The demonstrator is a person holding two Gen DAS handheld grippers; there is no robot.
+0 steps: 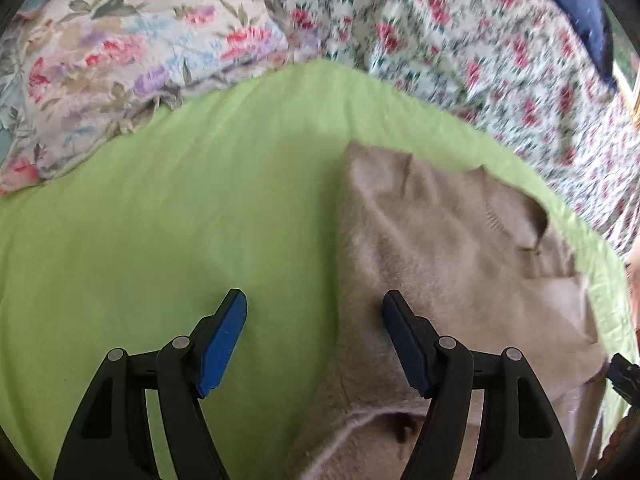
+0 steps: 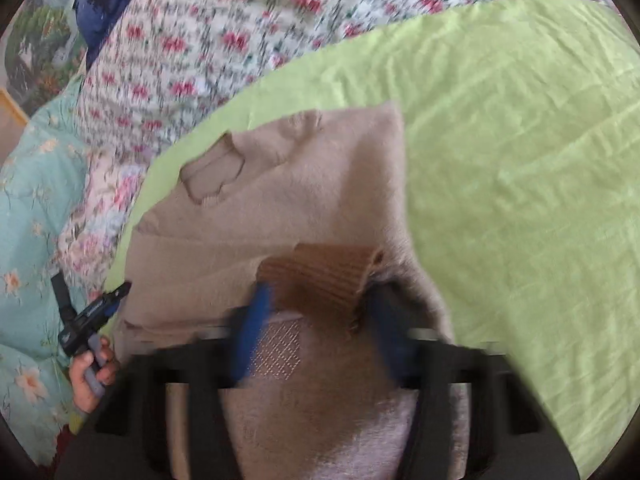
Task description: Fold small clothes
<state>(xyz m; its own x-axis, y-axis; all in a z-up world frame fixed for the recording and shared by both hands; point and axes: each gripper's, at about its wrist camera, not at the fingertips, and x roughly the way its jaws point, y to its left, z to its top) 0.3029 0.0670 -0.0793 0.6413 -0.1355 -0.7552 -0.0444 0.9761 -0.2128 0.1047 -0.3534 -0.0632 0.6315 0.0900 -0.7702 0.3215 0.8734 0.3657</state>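
On the green sheet (image 1: 160, 220) lies a beige sweater (image 1: 440, 240); left gripper (image 1: 315, 316) open above it, right gripper (image 2: 316, 312) open around its ribbed cuff (image 2: 320, 276).

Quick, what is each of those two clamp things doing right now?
Left gripper: open, empty, above the edge of the fuzzy beige knit sweater.
Right gripper: blurred, partly open around the sweater's brown ribbed cuff; firm grip cannot be told.

Parted tongs (image 1: 315, 312) above beige sweater's (image 1: 440, 248) edge.
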